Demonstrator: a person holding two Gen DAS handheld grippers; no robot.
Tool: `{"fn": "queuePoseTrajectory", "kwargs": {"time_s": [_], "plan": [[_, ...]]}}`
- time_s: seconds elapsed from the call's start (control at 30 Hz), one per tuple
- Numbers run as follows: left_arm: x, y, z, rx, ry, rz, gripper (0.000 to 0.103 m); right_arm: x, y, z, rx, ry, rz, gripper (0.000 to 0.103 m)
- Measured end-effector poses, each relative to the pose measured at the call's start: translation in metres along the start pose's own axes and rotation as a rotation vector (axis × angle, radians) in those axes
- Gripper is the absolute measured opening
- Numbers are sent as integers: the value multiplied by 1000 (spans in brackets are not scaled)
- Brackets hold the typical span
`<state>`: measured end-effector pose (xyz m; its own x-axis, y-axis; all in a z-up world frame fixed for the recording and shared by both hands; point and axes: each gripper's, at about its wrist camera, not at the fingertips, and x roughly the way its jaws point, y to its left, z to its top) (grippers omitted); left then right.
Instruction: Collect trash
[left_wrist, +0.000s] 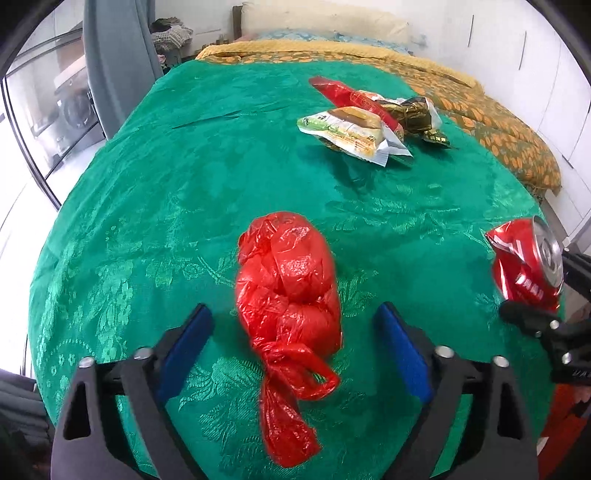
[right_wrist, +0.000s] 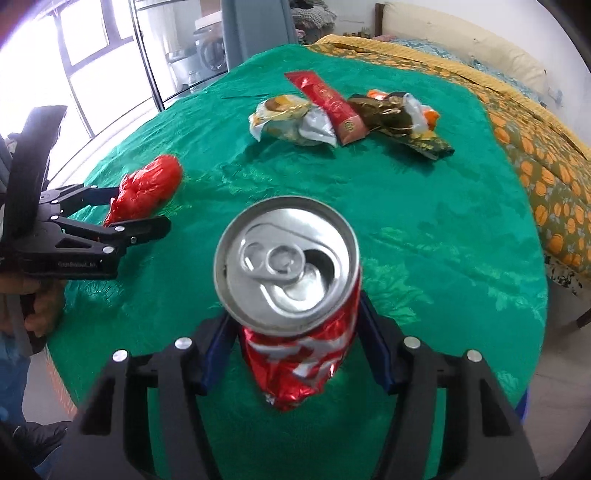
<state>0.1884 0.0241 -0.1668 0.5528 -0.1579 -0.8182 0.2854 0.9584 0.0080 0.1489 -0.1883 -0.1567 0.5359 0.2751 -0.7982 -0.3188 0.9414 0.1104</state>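
Your left gripper (left_wrist: 293, 341) stands wide around a knotted red plastic bag (left_wrist: 288, 291) lying on the green patterned cloth (left_wrist: 166, 192), its blue pads clear of the plastic on both sides. The bag looks light, soft and slick; it will likely squash and slide, so close across the fat middle bundle rather than the thin twisted tail nearest you.

Your right gripper (right_wrist: 293, 338) sits narrow about a crumpled red drink can (right_wrist: 295, 295), silver top and open tab toward the lens. The right pad appears to touch the can's wall; whether the left pad presses it is hard to judge from this angle. The can is probably empty and light, its dented metal stiff enough to grip but prone to buckle further and slip on its glossy skin. The crushed waist, where the pads now sit, offers the best hold.

Well beyond both items, a cluster of snack wrappers (right_wrist: 291, 122) lies near the far side of the cloth: thin foil and film, weightless and crinkly, best pinched at a bunched fold.

The cloth drapes a rounded table; its weave is soft and may drag with a pull. Behind it are a bed with an orange-patterned cover (right_wrist: 546, 177), a grey curtain (left_wrist: 110, 55) and bright windows to the left.
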Motion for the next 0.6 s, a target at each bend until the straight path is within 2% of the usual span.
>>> {"fn": "queuePoseTrajectory", "kwargs": {"time_s": [0.2, 0.23, 0.4, 0.6], "plan": [[-8, -2, -3, 0, -16, 0, 52, -24, -12, -9, 25, -41, 13, 60], [-8, -4, -2, -1, -16, 0, 44, -27, -15, -10, 30, -45, 15, 60], [-16, -20, 0, -9, -23, -47, 41, -48, -35, -18, 80, -81, 32, 60], [-32, -79, 10, 33, -37, -155, 41, -73, -78, -31, 156, -113, 29, 60]]}}
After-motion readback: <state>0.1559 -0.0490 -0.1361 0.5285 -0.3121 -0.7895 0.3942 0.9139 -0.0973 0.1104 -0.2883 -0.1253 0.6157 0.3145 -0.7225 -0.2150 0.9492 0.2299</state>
